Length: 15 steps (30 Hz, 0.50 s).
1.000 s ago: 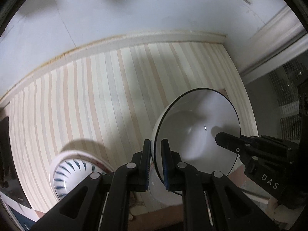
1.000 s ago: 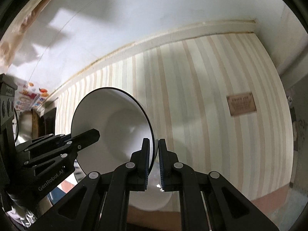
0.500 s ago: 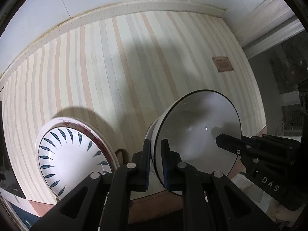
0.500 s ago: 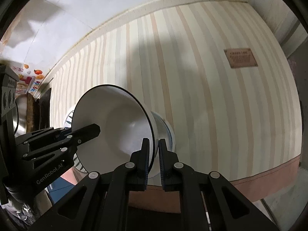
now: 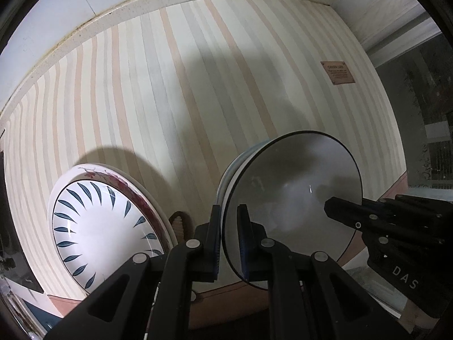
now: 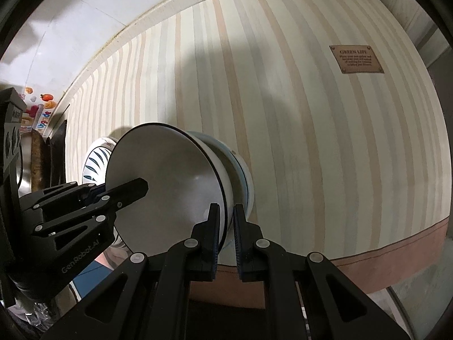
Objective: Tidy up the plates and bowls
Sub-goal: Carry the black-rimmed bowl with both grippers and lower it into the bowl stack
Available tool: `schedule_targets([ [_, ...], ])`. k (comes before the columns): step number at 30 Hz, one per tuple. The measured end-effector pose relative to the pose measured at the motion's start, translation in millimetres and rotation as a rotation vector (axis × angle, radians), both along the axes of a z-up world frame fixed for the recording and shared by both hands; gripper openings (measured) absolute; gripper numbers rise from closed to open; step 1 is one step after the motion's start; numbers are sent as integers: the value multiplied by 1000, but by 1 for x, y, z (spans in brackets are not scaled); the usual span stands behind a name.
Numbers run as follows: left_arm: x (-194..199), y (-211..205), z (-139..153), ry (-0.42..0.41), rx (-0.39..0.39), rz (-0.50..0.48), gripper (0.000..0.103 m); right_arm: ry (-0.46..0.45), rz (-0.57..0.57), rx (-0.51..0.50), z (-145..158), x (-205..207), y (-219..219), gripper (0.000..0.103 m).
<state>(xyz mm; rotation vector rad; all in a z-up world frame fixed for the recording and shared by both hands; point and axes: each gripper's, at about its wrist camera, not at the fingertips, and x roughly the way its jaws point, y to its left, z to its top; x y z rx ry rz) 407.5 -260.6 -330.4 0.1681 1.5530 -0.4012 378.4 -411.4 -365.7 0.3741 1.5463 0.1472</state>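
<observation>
White glazed bowl (image 5: 294,198) with a thin dark rim, held between two sets of tongs above a striped cloth (image 5: 170,90) that covers the table. Left tongs (image 5: 228,240), seen from their own camera, are closed narrowly on the near-left part of the bowl's rim, one pad inside the bowl and one outside. Right tongs (image 6: 226,233) are likewise pinched on the opposite part of the rim, the wall of the bowl passing between the blue-lined pads. Each set of tongs also appears in the other's view: the right tongs enter the left wrist view from the right edge, and the left tongs enter the right wrist view from the left edge. The bowl sits nested on a second bowl (image 6: 243,175), pale with a bluish band, whose rim shows just beyond the held bowl in both views; whether the two touch all round cannot be told. Left of the bowls, a stack of plates (image 5: 104,226) rests on the cloth: the top plate is white with dark blue leaf strokes around its well, and beneath it shows a rim with a red floral pattern. A brown label (image 6: 356,59) is sewn to the cloth toward its far right side.
</observation>
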Motion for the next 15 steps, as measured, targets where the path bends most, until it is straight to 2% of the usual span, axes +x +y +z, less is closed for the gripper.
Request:
schedule_targets([
  [15, 0, -1, -3, -5, 28, 2, 9, 30, 1, 3, -5, 7, 6, 13],
])
